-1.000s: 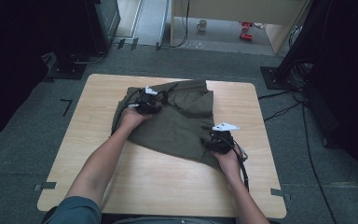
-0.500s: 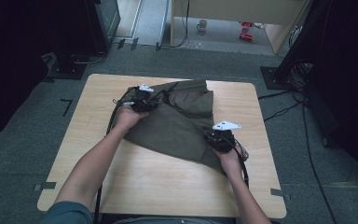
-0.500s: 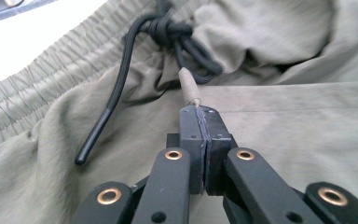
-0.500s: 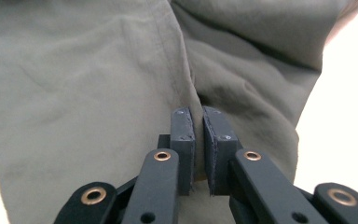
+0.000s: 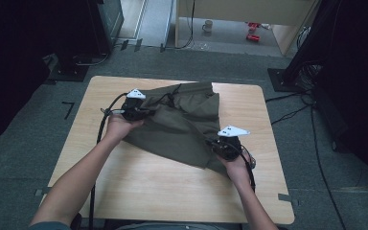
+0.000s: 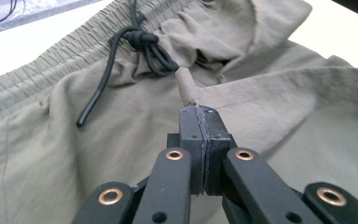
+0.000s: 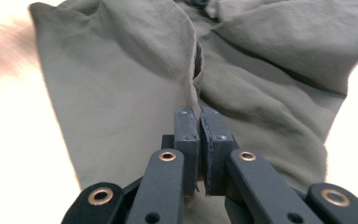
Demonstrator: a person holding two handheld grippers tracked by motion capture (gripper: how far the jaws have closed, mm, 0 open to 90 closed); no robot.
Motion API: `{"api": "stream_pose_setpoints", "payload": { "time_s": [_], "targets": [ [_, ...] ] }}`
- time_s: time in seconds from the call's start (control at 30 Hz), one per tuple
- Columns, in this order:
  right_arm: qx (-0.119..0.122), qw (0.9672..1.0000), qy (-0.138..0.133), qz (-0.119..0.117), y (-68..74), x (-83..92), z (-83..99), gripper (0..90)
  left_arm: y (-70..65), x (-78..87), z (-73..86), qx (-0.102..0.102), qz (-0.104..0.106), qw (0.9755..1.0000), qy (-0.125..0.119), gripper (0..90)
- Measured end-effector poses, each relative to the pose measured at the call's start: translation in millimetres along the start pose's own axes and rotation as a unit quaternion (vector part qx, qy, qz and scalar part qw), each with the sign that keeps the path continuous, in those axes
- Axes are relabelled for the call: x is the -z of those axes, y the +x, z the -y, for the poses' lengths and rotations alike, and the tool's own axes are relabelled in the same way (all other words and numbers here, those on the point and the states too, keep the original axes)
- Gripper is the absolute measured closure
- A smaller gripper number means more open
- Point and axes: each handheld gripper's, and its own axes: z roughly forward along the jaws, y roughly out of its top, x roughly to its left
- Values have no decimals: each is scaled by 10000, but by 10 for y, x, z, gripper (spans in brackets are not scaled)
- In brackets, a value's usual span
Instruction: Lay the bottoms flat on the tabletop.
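Observation:
An olive-green garment (image 5: 184, 122) with an elastic waistband and a black drawstring (image 6: 144, 44) lies crumpled on the wooden table (image 5: 139, 191). My left gripper (image 5: 149, 113) is at the garment's left side, shut on a rolled fold of its cloth (image 6: 186, 84), and lifts it a little. My right gripper (image 5: 212, 143) is at the near right corner. Its jaws have just been closing and now pinch a raised edge of the garment (image 7: 186, 60). The cloth hangs stretched between the two grips.
The table's near half (image 5: 172, 196) is bare wood. Cables (image 5: 98, 139) trail from the grippers along both forearms. Dark stands (image 5: 306, 52) and floor cables flank the table, and a mug (image 5: 207, 26) sits on the floor beyond it.
The left hand has moved left and upward, drawing the garment's edge with it. The right hand has risen slightly with its corner of cloth. The garment now lies more spread between them.

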Motion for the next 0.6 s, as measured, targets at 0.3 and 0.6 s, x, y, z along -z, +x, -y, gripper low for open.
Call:
{"api": "stream_pose_setpoints", "payload": {
  "time_s": [0.3, 0.6],
  "targets": [
    [323, 9985, 96, -432, 297, 12, -24, 866, -80, 304, 275, 69, -29, 10000, -18, 900],
    [569, 9935, 296, -936, 609, -163, -33, 868, 84, 569, 506, 317, -353, 9989, 30, 900]
  ]
}}
